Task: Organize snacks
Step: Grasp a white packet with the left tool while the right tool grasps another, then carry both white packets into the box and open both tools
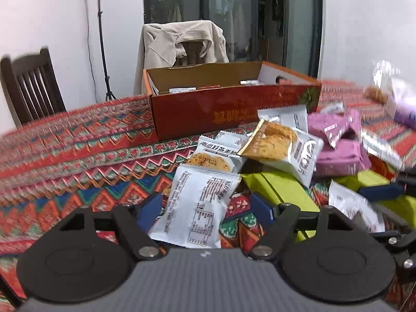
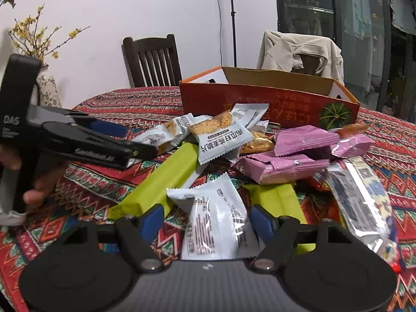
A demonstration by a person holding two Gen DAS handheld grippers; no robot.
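Both sets of blue jaws are standing parted, the left gripper (image 1: 206, 208) straddling a white packet (image 1: 199, 205) lying print-side up, long axis toward the red box (image 1: 234, 109), the right gripper (image 2: 208, 219) flanking a crumpled white pouch (image 2: 218, 221), only its view showing "DAS" on the other tool.

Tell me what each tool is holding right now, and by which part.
Nothing is gripped yet. The left tool straddles a white foil snack packet, the right tool another white foil packet, each around the near end, pads apparently not yet pressing.
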